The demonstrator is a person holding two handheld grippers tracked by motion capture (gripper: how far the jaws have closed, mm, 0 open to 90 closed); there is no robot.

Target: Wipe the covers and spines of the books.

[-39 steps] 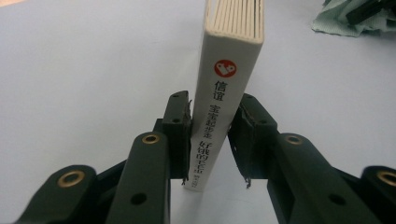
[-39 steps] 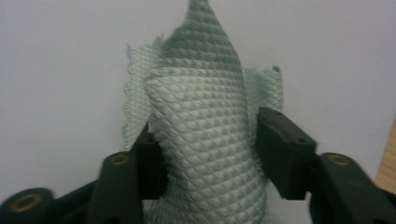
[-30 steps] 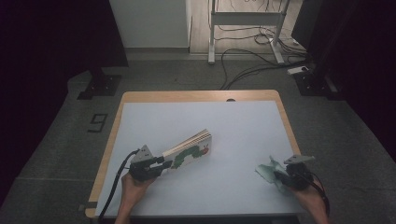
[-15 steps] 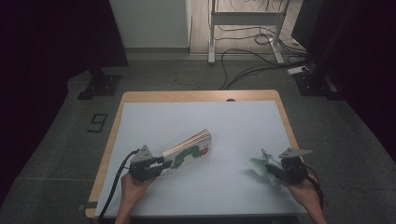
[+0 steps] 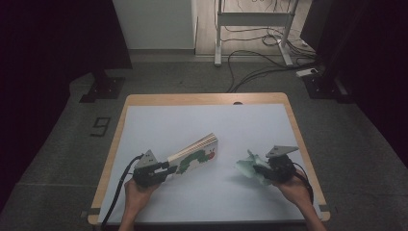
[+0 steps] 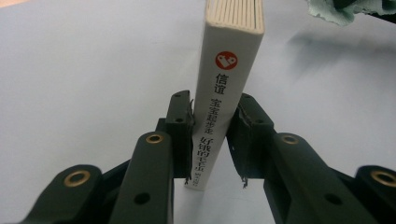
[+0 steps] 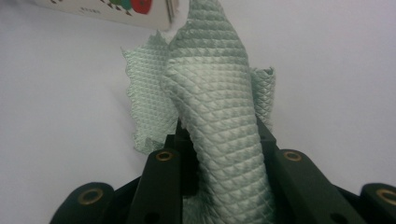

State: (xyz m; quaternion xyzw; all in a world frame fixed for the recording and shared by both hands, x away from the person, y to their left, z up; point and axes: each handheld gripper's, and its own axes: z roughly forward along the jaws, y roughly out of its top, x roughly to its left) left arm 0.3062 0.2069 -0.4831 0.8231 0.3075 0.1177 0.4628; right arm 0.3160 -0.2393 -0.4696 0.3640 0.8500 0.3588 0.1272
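high view: dim, dark edges | gripper views: bright, soft shadows | near jaws blurred

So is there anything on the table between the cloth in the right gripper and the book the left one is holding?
Nothing visible. The right gripper holds the green cloth, the left gripper clamps the book by its spine end, and only bare white table lies in the gap between them.

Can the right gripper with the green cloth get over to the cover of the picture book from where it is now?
Probably yes. The right gripper, shut on the pale green textured cloth, faces the thick white board book held by the left gripper, with bare white table between.
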